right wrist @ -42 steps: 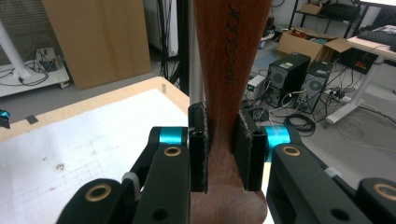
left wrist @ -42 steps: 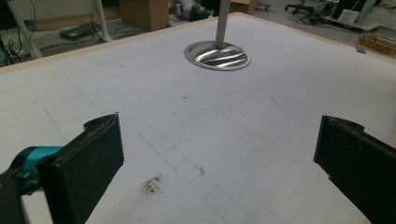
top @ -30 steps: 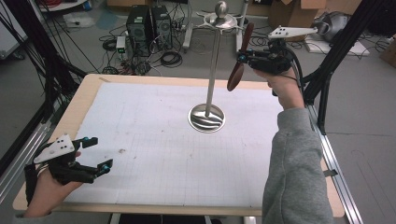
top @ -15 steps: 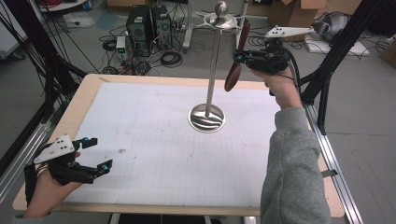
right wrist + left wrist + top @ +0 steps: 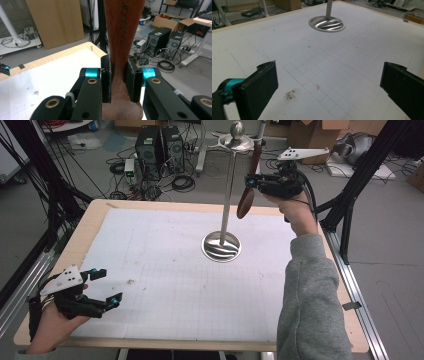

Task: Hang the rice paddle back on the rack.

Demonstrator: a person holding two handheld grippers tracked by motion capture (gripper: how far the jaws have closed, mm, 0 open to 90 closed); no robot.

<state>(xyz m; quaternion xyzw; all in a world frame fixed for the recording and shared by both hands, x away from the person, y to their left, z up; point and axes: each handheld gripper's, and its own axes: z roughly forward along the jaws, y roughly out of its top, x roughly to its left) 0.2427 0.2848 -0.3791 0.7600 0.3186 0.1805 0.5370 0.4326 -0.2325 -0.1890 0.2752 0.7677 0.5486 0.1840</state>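
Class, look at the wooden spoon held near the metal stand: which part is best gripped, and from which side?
Grip the narrow neck of the wooden spoon, as the right gripper does, pads on the handle's two edges. The shaft there is slim and straight-sided; the bowl below is too wide.

My bench (image 5: 95,227): pale wood top, mostly covered by a white gridded mat (image 5: 165,250). Mat marks: a dark smudge (image 5: 290,94) near the front left, and a small reddish speck (image 5: 318,86) just beside it. An aluminium rail (image 5: 362,305) runs along the right edge, with black frame struts (image 5: 350,195) rising behind it. On the floor beyond the far edge are two black computer towers (image 5: 160,145), with loose cables (image 5: 182,182) coiled near them. Cardboard boxes (image 5: 310,140) sit far right. A large cardboard sheet (image 5: 55,20) stands upright off the bench.
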